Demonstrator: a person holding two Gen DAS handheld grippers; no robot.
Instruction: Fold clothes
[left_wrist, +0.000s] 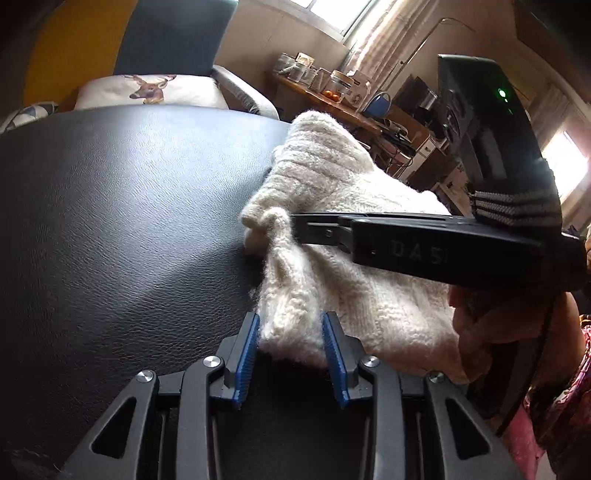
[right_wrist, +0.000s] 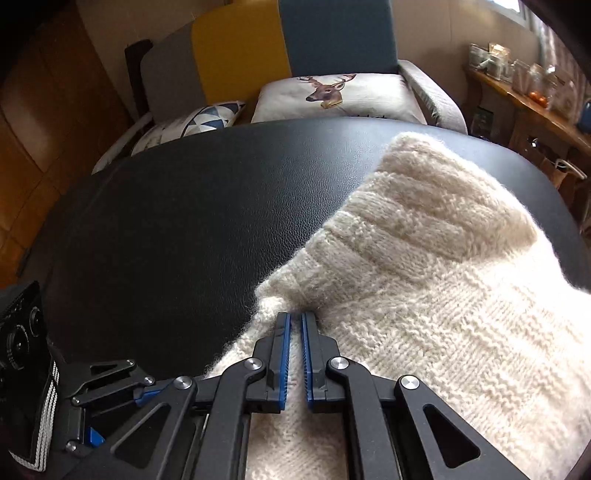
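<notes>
A cream knitted sweater (left_wrist: 369, 302) (right_wrist: 443, 295) lies bunched on the right side of a black leather-like table top (left_wrist: 129, 203) (right_wrist: 203, 221), its ribbed hem pointing to the far edge. My left gripper (left_wrist: 290, 317) is open at the sweater's near left edge, and a fuzzy corner of the knit sits between its blue pads (left_wrist: 247, 354). My right gripper (right_wrist: 294, 315) is shut on a pinched fold at the sweater's left edge. In the left wrist view the right gripper (left_wrist: 295, 229) comes in from the right, a little above the cloth.
A hand (left_wrist: 498, 332) holds the right gripper's handle. Beyond the table stands an armchair with a deer cushion (left_wrist: 147, 90) (right_wrist: 328, 92) and a patterned cushion (right_wrist: 195, 120). A wooden shelf with jars (left_wrist: 332, 92) (right_wrist: 535, 85) runs along the right wall. Bare table spreads to the left.
</notes>
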